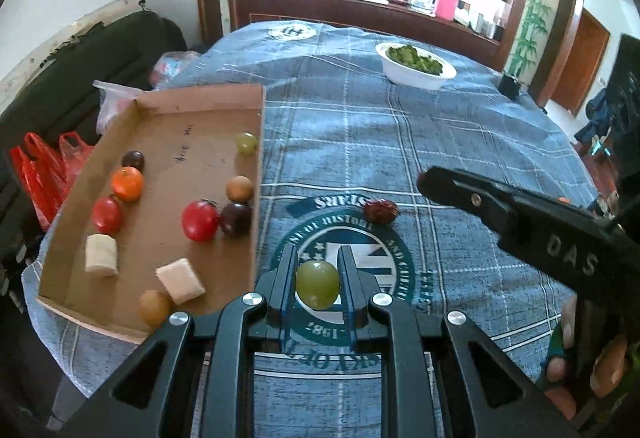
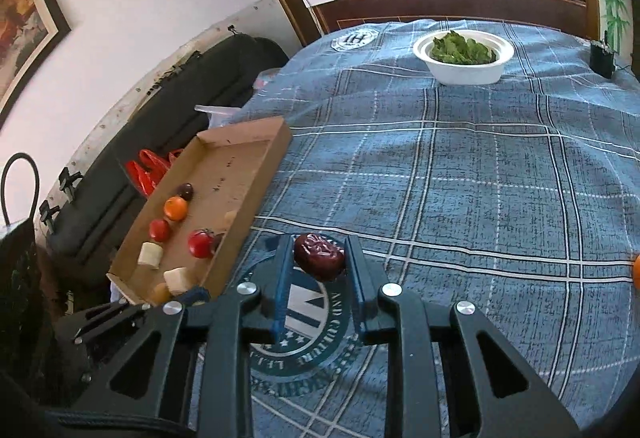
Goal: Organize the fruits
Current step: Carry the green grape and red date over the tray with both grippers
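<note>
Cardboard tray (image 1: pixel 200 106) at the left edge of the bed (image 1: pixel 440 142): holds two red tomatoes (image 1: pixel 200 221), an orange fruit (image 1: pixel 127 183), two dark plums (image 1: pixel 235 219), a green grape (image 1: pixel 246 143), brown fruits and two pale chunks (image 1: pixel 179 280). White bowl (image 2: pixel 464 72) near the far edge contains leafy greens (image 2: pixel 460 50). Left gripper (image 1: pixel 318 270) fingers pinch a second green grape (image 1: pixel 317 284). Right gripper (image 2: pixel 318 266) fingers pinch a red date (image 2: pixel 319 256), above the blanket's emblem.

Orange fruit (image 2: pixel 637 272) cut off by right edge; tray wall (image 2: pixel 240 234) hides dark fruit
</note>
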### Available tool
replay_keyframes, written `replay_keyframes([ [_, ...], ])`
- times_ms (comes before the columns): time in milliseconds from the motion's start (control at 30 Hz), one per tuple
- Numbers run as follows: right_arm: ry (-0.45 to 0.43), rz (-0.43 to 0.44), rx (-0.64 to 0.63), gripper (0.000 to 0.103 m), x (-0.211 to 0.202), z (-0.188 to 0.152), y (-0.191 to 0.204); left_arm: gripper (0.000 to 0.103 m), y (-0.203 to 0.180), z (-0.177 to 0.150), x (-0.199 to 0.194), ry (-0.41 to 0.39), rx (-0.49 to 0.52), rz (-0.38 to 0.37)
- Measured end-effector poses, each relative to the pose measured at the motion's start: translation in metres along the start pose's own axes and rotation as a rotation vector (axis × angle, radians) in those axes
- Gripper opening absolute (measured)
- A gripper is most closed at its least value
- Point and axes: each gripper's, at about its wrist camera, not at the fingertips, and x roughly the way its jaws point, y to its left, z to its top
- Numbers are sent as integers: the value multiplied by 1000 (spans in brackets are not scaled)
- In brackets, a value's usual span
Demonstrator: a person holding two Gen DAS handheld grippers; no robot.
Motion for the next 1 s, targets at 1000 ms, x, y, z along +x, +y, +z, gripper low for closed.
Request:
replay_keyframes([
  [1000, 33, 55, -102, 28, 29, 2, 63, 19, 68, 17, 6, -35, -74, 165],
])
